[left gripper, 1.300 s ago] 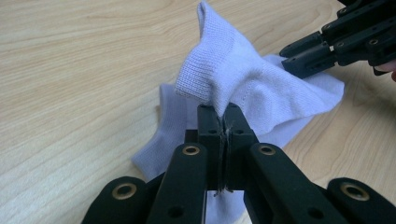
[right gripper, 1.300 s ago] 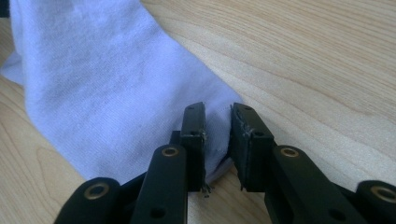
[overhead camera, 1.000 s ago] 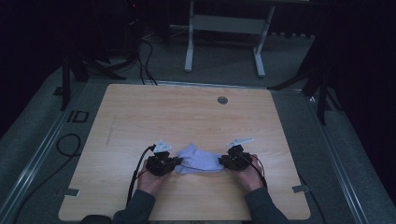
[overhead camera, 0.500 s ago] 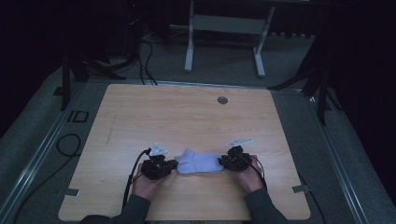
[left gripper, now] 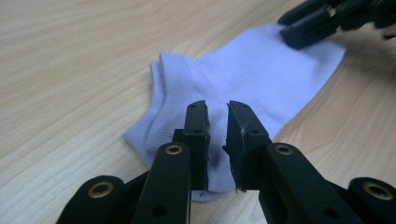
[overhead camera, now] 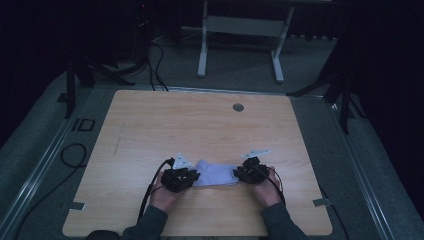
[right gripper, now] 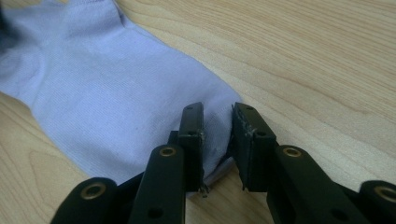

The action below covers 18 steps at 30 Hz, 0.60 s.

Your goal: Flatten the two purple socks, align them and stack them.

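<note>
A pale lilac sock (overhead camera: pixel 216 175) lies flat near the front edge of the wooden table (overhead camera: pixel 200 125), stretched between the two grippers. My left gripper (overhead camera: pixel 192 177) holds its left end. In the left gripper view the jaws (left gripper: pixel 217 116) stand a narrow gap apart with the sock (left gripper: pixel 261 74) pinched between them. My right gripper (overhead camera: pixel 239 175) holds the other end, where its jaws (right gripper: pixel 218 116) close on the edge of the sock (right gripper: pixel 93 93). The right gripper (left gripper: pixel 317 23) also rests on the sock's far end in the left gripper view.
A round grommet (overhead camera: pixel 238 107) sits near the table's far edge. A black cable (overhead camera: pixel 150 185) trails off the front left. A metal stand (overhead camera: pixel 240 25) is on the floor behind the table. Tape strips (overhead camera: pixel 320 202) mark the front corners.
The sock was bunched up between the grippers a second ago. The left gripper has drawn away to the left, and the sock now lies flat and stretched.
</note>
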{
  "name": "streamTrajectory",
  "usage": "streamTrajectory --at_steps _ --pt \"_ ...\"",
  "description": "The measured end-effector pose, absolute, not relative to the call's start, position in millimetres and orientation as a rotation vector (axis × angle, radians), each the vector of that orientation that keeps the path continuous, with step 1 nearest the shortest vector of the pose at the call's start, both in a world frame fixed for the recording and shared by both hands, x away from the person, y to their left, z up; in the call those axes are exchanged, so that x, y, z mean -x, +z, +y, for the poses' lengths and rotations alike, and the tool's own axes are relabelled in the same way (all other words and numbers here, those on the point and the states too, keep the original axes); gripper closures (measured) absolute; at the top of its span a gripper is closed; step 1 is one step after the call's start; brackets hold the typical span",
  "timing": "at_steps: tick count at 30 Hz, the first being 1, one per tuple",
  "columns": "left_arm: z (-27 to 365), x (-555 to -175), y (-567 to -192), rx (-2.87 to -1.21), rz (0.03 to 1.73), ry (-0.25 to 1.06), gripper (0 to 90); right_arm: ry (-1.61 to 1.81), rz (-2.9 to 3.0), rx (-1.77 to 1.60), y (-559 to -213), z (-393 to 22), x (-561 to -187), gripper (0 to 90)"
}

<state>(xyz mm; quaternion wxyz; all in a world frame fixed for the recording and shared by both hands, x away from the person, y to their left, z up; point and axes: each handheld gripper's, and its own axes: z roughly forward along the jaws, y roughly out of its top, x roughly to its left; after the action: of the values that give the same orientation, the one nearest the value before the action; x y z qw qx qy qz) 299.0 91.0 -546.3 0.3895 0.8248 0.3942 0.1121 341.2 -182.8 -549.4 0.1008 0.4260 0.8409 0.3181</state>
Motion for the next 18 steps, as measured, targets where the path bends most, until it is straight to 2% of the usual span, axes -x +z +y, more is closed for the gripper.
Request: streamTrajectory --at_steps 9,18 --pt "90.4 -305.0 -555.7 -2.154 1.056 0.316 82.4 0.946 2.472 -1.246 -550.3 -182.5 -340.2 73.1" --pt "93.3 -308.0 -557.7 -2.129 1.065 0.314 83.3 0.956 2.452 -1.251 -551.1 -185.5 -343.0 70.5"
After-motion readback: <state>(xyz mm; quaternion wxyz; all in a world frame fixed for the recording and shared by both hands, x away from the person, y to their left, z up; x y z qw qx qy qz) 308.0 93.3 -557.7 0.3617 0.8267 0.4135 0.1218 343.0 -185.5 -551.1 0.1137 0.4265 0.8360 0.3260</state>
